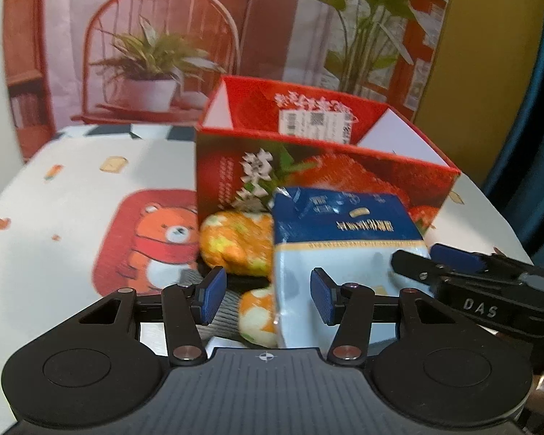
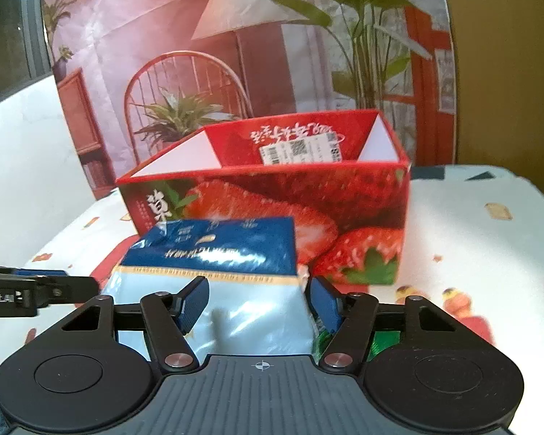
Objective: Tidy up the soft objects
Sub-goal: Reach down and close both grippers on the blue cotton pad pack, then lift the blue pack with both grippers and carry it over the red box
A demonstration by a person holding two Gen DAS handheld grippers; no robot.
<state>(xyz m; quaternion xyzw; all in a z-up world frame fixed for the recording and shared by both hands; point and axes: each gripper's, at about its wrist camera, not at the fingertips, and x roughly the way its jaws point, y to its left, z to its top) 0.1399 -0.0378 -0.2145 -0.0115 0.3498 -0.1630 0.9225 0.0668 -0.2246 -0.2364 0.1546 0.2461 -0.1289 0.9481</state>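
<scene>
Landmark is the red strawberry box (image 1: pixel 319 170), open-topped, sitting on the bear-print tablecloth (image 1: pixel 72 188) with a white barcode label (image 1: pixel 315 123) stuck inside its far wall.

Left wrist view, left to right: the left gripper (image 1: pixel 268 299) is hanging in front of the box with its jaws spread apart, nothing between the pads. An orange-and-green patterned soft item (image 1: pixel 235 246) is lying at the foot of the box's front wall, left end; a second similar piece (image 1: pixel 259 317) is sitting nearer the camera, possibly the same item, blur makes it hard to tell. The blue-and-white soft pack (image 1: pixel 341 250) is standing just in front of the box, right of the patterned item. The right gripper (image 1: pixel 449 261) is reaching in from the right, at the pack's right edge.

Right wrist view, left to right: the left gripper's tip (image 2: pixel 36 282) is showing at the left edge. The right gripper (image 2: pixel 257 302) is straddling the pack (image 2: pixel 217 272), jaws parted with a pad against each side, holding it in front of the box (image 2: pixel 272 214). Something green (image 2: pixel 380 340) is peeking out right of the pack.
</scene>
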